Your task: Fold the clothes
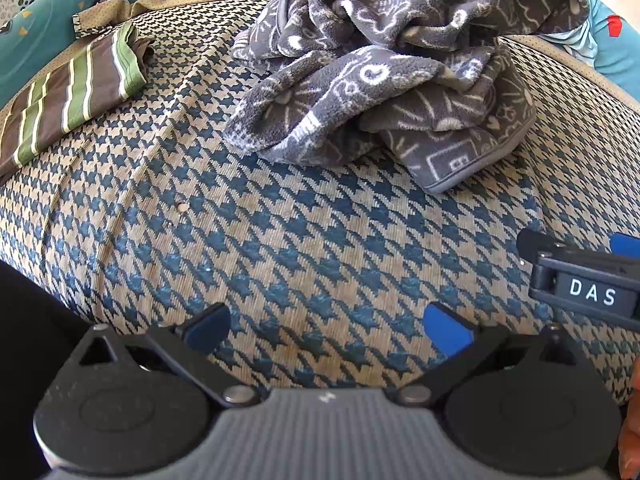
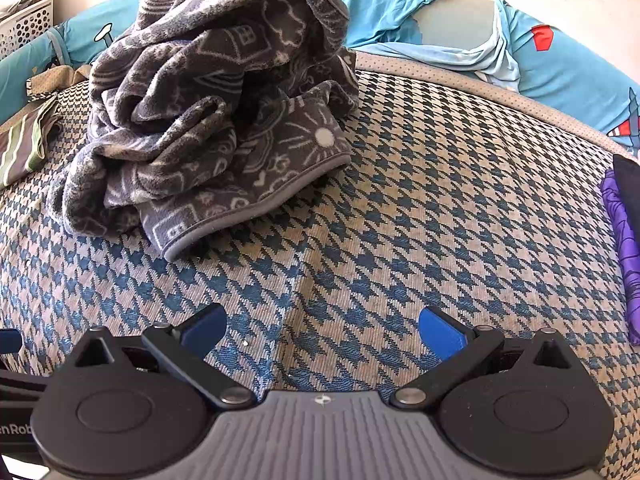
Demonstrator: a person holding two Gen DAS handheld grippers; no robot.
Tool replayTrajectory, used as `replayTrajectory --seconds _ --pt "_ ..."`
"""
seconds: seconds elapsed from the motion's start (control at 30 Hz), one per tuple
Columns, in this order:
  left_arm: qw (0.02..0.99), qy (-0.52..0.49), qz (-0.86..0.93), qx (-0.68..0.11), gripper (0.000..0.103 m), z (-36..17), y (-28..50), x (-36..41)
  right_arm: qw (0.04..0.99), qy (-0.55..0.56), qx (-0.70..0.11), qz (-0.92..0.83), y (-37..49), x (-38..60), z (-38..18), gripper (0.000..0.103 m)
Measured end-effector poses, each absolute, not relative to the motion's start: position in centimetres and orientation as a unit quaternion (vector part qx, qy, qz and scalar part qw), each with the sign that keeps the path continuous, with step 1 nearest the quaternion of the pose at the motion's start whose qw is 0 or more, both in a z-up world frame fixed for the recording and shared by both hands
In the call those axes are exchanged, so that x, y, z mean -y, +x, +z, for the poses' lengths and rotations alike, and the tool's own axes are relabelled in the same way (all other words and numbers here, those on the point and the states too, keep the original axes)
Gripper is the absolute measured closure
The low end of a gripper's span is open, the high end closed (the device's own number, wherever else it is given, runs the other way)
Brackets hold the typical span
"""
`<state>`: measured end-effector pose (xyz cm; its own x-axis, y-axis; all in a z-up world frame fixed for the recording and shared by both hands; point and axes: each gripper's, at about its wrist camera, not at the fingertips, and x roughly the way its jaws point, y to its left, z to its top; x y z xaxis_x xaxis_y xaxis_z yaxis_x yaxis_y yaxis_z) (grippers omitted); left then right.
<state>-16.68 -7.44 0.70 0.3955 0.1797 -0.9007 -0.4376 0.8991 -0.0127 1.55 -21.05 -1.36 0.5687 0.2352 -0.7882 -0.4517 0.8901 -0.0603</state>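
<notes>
A crumpled grey fleece garment [image 1: 380,80] with pale doodle patterns lies heaped at the back of a houndstooth cushion [image 1: 280,240]. The right wrist view shows the same heap [image 2: 216,112] at upper left. My left gripper [image 1: 328,330] hovers open over bare cushion, well short of the heap, nothing between its blue pads. My right gripper [image 2: 322,330] is likewise open and empty above the cushion [image 2: 440,220]. The right gripper's body [image 1: 588,284], labelled DAS, shows at the right edge of the left wrist view.
A folded brown and green striped cloth [image 1: 68,96] lies at the cushion's left edge, seen again [image 2: 24,148] in the right view. Purple fabric [image 2: 624,240] sits at the right edge. Teal printed bedding [image 2: 560,64] runs behind. A white perforated basket [image 2: 28,20] stands far left.
</notes>
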Motion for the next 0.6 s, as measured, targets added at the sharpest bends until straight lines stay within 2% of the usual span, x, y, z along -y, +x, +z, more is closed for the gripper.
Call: replayTrajectory --seconds 0.07,0.13,0.6 --pt "0.826 -0.125 0.187 -0.517 0.0 0.7 -16.9 7.5 0.876 -0.129 -0.421 0.196 1.6 21.0 -1.4 0.0" --pt "0.826 -0.125 0.188 -0.517 0.0 0.2 -13.1 8.7 0.876 -0.129 -0.421 0.196 1.6 21.0 -1.3 0.0" --pt "0.825 -0.125 0.189 -0.518 0.0 0.2 -13.2 10.0 0.875 -0.13 -0.423 0.197 1.5 20.9 -1.6 0.0"
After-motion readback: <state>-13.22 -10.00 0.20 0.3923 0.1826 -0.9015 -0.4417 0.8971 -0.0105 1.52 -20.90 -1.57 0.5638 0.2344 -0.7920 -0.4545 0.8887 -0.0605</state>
